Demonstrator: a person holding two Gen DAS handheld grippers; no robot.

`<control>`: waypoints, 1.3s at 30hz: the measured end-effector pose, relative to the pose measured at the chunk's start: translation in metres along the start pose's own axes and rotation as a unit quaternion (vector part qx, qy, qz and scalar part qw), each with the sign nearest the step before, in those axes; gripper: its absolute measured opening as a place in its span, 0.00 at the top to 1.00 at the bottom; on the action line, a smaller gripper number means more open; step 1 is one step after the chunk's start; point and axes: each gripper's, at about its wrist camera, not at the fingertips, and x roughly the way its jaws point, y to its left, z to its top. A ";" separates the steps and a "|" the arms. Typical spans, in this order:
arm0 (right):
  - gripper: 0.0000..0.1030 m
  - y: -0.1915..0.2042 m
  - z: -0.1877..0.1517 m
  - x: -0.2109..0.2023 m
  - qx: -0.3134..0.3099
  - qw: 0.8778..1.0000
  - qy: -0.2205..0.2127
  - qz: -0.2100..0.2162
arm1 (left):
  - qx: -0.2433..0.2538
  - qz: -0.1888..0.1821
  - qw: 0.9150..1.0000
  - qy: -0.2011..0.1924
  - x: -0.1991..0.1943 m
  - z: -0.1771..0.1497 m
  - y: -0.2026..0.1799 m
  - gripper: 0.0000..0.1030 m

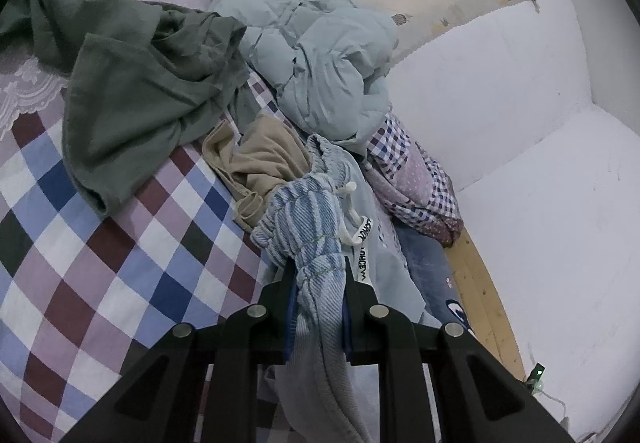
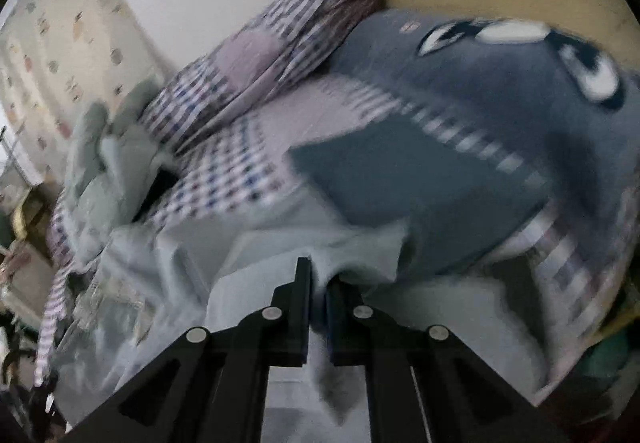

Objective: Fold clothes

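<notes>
Both grippers pinch pale blue cloth over a checked bed.

Left wrist view: the left gripper (image 1: 318,275) is clamped on the bunched waistband of striped blue shorts (image 1: 304,219), which lie on the quilt (image 1: 120,243) beside a tan garment (image 1: 256,163), a green shirt (image 1: 136,91) and a pale blue jacket (image 1: 320,55). Right wrist view, blurred: the right gripper (image 2: 318,279) is closed on a fold of pale cloth (image 2: 240,263), near a grey pillow (image 2: 480,115).
</notes>
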 end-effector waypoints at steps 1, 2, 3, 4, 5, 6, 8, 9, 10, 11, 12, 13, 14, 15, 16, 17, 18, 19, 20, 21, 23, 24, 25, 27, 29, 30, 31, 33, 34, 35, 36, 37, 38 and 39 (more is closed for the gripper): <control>0.96 -0.008 0.009 -0.004 0.004 1.000 -0.007 -0.012 | 0.001 0.001 1.000 0.000 0.000 0.000 0.000 0.84; 0.96 -0.023 0.020 -0.009 0.014 0.999 -0.013 -0.032 | 0.002 0.002 1.000 0.000 0.001 0.000 -0.001 0.84; 0.96 -0.039 0.028 -0.011 0.024 0.998 -0.011 -0.048 | 0.002 0.003 1.000 0.000 0.001 0.000 -0.001 0.83; 0.95 -0.051 0.030 -0.008 0.032 0.998 0.004 -0.060 | 0.000 0.005 1.000 0.001 0.002 0.000 0.000 0.82; 0.95 -0.063 0.032 -0.006 0.040 0.996 0.018 -0.072 | -0.005 0.009 1.000 0.003 0.003 0.000 0.002 0.81; 0.95 -0.074 0.029 -0.002 0.051 0.994 0.033 -0.087 | -0.011 0.012 1.000 0.004 0.005 0.000 0.003 0.78; 0.95 -0.083 0.018 0.000 0.059 0.993 0.046 -0.096 | -0.022 0.018 1.000 0.008 0.007 0.000 0.007 0.66; 0.95 -0.088 0.012 0.001 0.062 0.992 0.052 -0.100 | -0.028 0.022 0.999 0.010 0.008 0.000 0.009 0.55; 0.85 -0.088 0.004 0.000 0.063 0.991 0.052 -0.106 | -0.037 0.023 0.999 0.014 0.010 0.000 0.012 0.46; 0.70 -0.087 -0.005 -0.003 0.062 0.990 0.050 -0.115 | -0.051 0.021 0.998 0.021 0.012 0.000 0.017 0.44; 0.61 -0.086 -0.013 -0.005 0.062 0.989 0.047 -0.125 | -0.065 0.018 0.997 0.027 0.014 0.000 0.022 0.42; 0.51 -0.084 -0.023 -0.007 0.060 0.990 0.046 -0.121 | -0.072 0.017 0.997 0.031 0.015 0.000 0.024 0.41; 0.50 -0.082 -0.032 -0.009 0.057 0.990 0.045 -0.116 | -0.074 0.019 0.997 0.032 0.016 0.000 0.026 0.41; 0.50 -0.079 -0.040 -0.011 0.052 0.991 0.048 -0.114 | -0.073 0.022 0.997 0.031 0.018 0.001 0.026 0.41; 0.50 -0.076 -0.048 -0.012 0.047 0.991 0.050 -0.113 | -0.072 0.025 0.997 0.031 0.019 0.001 0.026 0.41; 0.50 -0.073 -0.055 -0.014 0.041 0.991 0.050 -0.113 | -0.069 0.026 0.997 0.030 0.020 0.001 0.025 0.41; 0.48 -0.068 -0.061 -0.016 0.036 0.992 0.051 -0.111 | -0.063 0.022 0.997 0.027 0.020 0.001 0.023 0.42; 0.48 -0.063 -0.066 -0.018 0.031 0.992 0.052 -0.109 | -0.058 0.017 0.998 0.025 0.019 0.000 0.021 0.54; 0.48 -0.055 -0.070 -0.021 0.022 0.993 0.053 -0.103 | -0.054 0.009 0.998 0.024 0.018 0.000 0.019 0.57; 0.48 -0.046 -0.074 -0.024 0.013 0.994 0.053 -0.096 | -0.050 0.000 0.998 0.023 0.015 -0.001 0.017 0.63; 0.48 -0.030 -0.077 -0.029 -0.006 0.995 0.040 -0.095 | -0.033 -0.015 0.999 0.018 0.009 -0.003 0.007 0.77; 0.48 -0.020 -0.077 -0.034 -0.018 0.995 0.031 -0.094 | -0.015 -0.022 1.000 0.015 0.004 -0.005 -0.001 0.80; 0.48 -0.006 -0.075 -0.038 -0.031 0.995 0.025 -0.088 | 0.004 -0.029 0.999 0.014 0.000 -0.007 -0.010 0.81; 0.48 0.014 -0.071 -0.041 -0.045 0.996 0.019 -0.071 | 0.039 -0.045 0.998 0.018 -0.005 -0.017 -0.030 0.82; 0.48 0.041 -0.066 -0.045 -0.064 0.997 0.014 -0.044 | 0.069 -0.066 0.995 0.029 -0.008 -0.033 -0.051 0.83; 0.48 0.056 -0.064 -0.047 -0.074 0.997 0.011 -0.028 | 0.087 -0.075 0.993 0.038 -0.008 -0.043 -0.064 0.83; 0.47 0.072 -0.062 -0.049 -0.084 0.996 0.008 -0.013 | 0.104 -0.082 0.990 0.049 -0.007 -0.055 -0.076 0.83; 0.46 0.098 -0.059 -0.048 -0.103 0.995 0.005 0.007 | 0.131 -0.092 0.985 0.069 -0.003 -0.076 -0.094 0.83; 0.46 0.117 -0.058 -0.046 -0.117 0.993 0.005 0.021 | 0.136 -0.096 0.983 0.081 0.000 -0.085 -0.099 0.83; 0.46 0.135 -0.058 -0.044 -0.131 0.991 0.005 0.036 | 0.141 -0.099 0.981 0.093 0.003 -0.094 -0.103 0.83; 0.46 0.153 -0.058 -0.041 -0.144 0.988 0.007 0.047 | 0.144 -0.099 0.979 0.105 0.007 -0.104 -0.107 0.83; 0.46 0.171 -0.058 -0.039 -0.157 0.986 0.009 0.059 | 0.146 -0.098 0.977 0.117 0.010 -0.112 -0.108 0.83; 0.45 0.195 -0.058 -0.038 -0.177 0.981 0.012 0.076 | 0.148 -0.095 0.976 0.126 0.013 -0.120 -0.109 0.83; 0.45 0.219 -0.059 -0.037 -0.196 0.976 0.015 0.093 | 0.149 -0.090 0.976 0.135 0.017 -0.126 -0.109 0.83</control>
